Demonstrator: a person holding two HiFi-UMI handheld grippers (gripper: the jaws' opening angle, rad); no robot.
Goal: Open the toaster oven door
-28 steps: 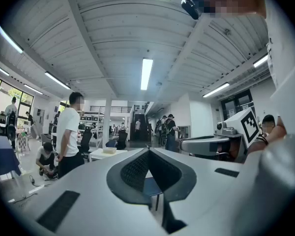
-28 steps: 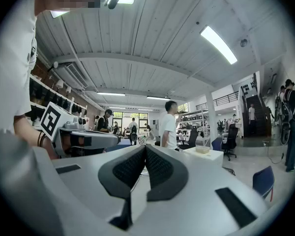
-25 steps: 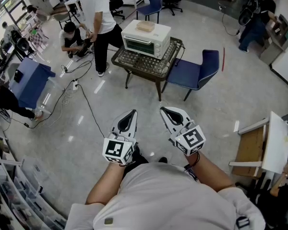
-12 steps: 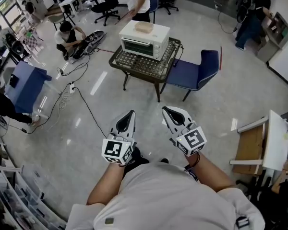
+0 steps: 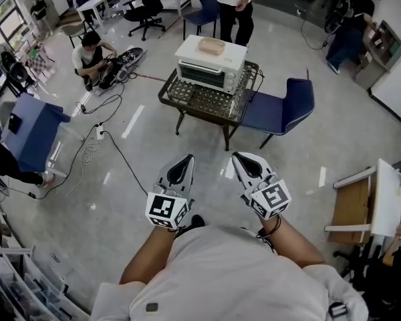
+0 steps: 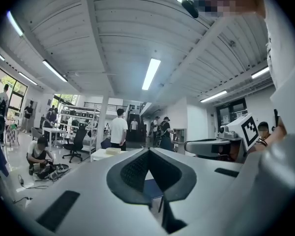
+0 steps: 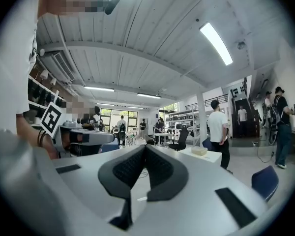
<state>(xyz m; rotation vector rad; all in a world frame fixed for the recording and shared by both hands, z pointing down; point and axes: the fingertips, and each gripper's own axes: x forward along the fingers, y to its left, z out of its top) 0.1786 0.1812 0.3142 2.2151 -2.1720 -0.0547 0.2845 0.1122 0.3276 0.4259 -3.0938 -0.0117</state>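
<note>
A white toaster oven (image 5: 212, 63) with its glass door closed stands on a small dark table (image 5: 204, 101) ahead of me; a tan flat thing (image 5: 212, 45) lies on its top. In the right gripper view the oven (image 7: 201, 155) shows far off, right of the jaws. Both grippers hang close to my body, well short of the table. My left gripper (image 5: 184, 160) is shut with nothing in it, and its jaws meet at a point (image 6: 148, 151). My right gripper (image 5: 243, 158) is shut and empty too (image 7: 145, 147).
A blue chair (image 5: 281, 109) stands right of the table. A person in a white shirt (image 5: 234, 5) stands behind the oven. Another person (image 5: 93, 55) crouches at the left among cables (image 5: 100, 122) on the floor. A wooden bench (image 5: 353, 209) is at the right.
The table and oven have shifted right and slightly nearer in the head view as I walk. The standing person moved from left of the oven to behind it. Both grippers stay shut.
</note>
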